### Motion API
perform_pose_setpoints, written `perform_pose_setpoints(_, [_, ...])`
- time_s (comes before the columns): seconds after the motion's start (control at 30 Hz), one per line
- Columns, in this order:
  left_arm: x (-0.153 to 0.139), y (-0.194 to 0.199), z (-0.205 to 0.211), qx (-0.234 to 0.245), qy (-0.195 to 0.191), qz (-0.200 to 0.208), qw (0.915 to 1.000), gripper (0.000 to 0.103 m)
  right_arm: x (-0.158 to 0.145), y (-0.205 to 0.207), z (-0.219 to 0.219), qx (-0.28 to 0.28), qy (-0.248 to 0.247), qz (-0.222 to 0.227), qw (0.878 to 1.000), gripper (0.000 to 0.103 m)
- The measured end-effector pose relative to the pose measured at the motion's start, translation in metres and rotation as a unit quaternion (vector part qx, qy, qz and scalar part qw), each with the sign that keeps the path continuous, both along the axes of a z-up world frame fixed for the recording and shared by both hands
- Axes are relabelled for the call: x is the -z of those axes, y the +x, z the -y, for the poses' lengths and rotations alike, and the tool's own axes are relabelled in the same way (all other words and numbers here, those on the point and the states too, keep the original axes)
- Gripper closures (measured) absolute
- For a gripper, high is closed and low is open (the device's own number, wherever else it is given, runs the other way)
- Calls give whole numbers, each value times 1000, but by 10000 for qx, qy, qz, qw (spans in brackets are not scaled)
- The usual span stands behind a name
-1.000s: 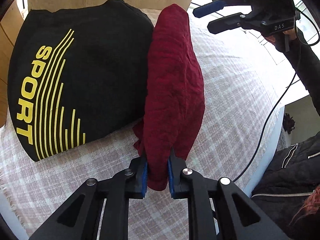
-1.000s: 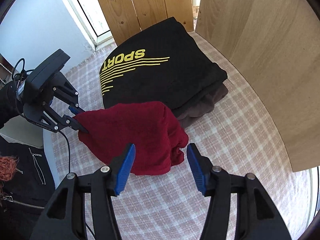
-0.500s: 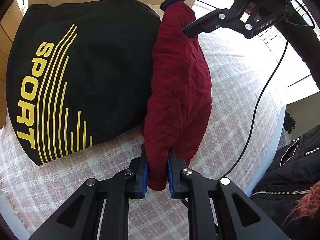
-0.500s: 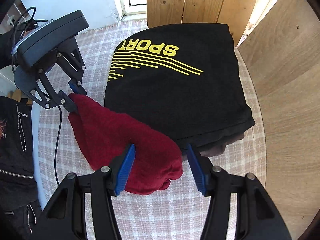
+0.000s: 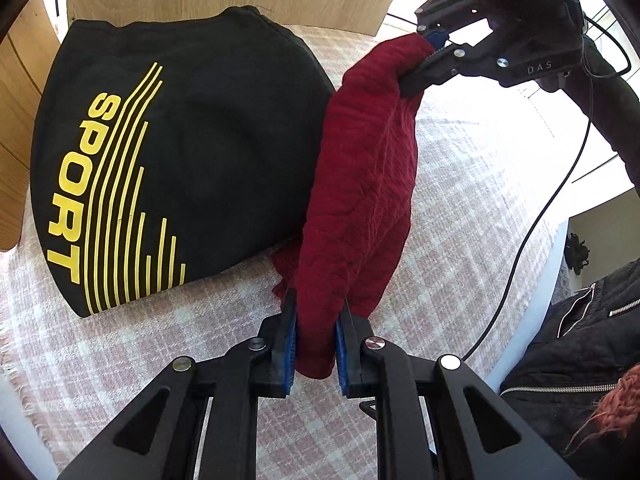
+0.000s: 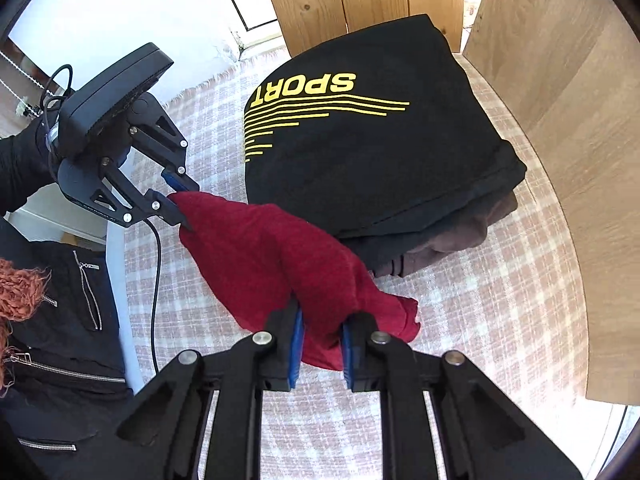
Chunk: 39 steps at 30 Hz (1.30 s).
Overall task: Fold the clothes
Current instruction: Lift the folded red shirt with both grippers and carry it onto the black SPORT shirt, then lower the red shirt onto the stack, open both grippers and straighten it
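Observation:
A folded dark red garment (image 5: 360,184) hangs between my two grippers just above the checked tablecloth. My left gripper (image 5: 316,340) is shut on its near end; it also shows in the right wrist view (image 6: 178,200). My right gripper (image 6: 322,344) is shut on the other end of the red garment (image 6: 280,256); it shows in the left wrist view (image 5: 424,64) at the top. A folded black shirt with yellow "SPORT" print (image 5: 172,160) lies beside the red garment, on top of a brown folded garment (image 6: 460,236).
A pink and white checked cloth (image 6: 500,320) covers the table. Wooden panels (image 6: 568,120) stand behind and beside the pile. The person's black jacket (image 6: 60,320) and a cable (image 5: 540,220) are at the table's edge.
My right gripper came in over the far end of the red garment and shut on it. The left gripper kept its hold. The garment now rides slightly higher between both.

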State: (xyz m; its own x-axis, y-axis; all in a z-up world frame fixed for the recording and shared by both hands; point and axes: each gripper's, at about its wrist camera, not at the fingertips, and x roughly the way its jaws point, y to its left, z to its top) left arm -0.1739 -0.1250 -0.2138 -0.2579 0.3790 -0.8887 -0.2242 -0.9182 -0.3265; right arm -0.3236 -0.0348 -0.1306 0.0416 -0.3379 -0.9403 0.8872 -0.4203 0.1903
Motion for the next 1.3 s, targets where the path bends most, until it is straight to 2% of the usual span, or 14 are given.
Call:
perform_pose_setpoints(0.13, [-42,20,10,-222,-81,-346,9991,91,-34,18,-11,416,-406,13,9983,88])
perform_pose_setpoints(0.23, [-78,31,25,-457,-225,-642,9966,91,-56,16,-13,842,-862,299,9923,88])
perform_pose_setpoints(0.3, [-100,28,47,-674,-515,-835,9929,91,-66,7,-10,1127,-1189,613,9846,88])
perform_pose_setpoints(0.4, [-115,12,109,-873,-914,-911,9878,91,-64,-17,-3,1574,-1750,1237,9640,88])
perform_pose_setpoints(0.47, [-105,-11,125,-933,-1090,-836,9861,91,-49,-37,3,1819,-1992,1579,9499,88])
perform_pose_setpoints(0.63, [-64,-80,143,-1019,-1448,-542,9827,91,10,-94,6,2499,-2000,1985,9264,88])
perform_pose_setpoints(0.77, [-32,-135,156,-1087,-1732,-306,9784,84,40,-132,-3,2903,-1708,1936,9214,88])
perform_pose_setpoints(0.8, [-23,-148,160,-1103,-1803,-246,9771,73,44,-139,-4,2955,-1586,1867,9234,87])
perform_pose_setpoints(0.83, [-17,-159,161,-1130,-1922,-216,9746,54,48,-145,-4,2981,-1443,1787,9265,85])
perform_pose_setpoints(0.9, [-15,-165,160,-1182,-2104,-275,9700,40,55,-155,-5,3012,-1183,1700,9308,79])
perform_pose_setpoints(1.0, [-23,-164,159,-1232,-2240,-442,9658,40,48,-158,-12,2975,-1193,1658,9326,78])
perform_pose_setpoints(1.17, [-60,-135,162,-1451,-2424,-930,9547,40,16,-151,-25,3051,-1095,800,9426,70])
perform_pose_setpoints(1.23, [-68,-128,163,-1466,-2228,-1025,9583,40,2,-147,-31,3243,-1068,479,9387,70])
perform_pose_setpoints(1.3, [-72,-123,164,-1448,-1946,-1096,9639,40,-10,-133,-26,3079,-1499,565,9378,70])
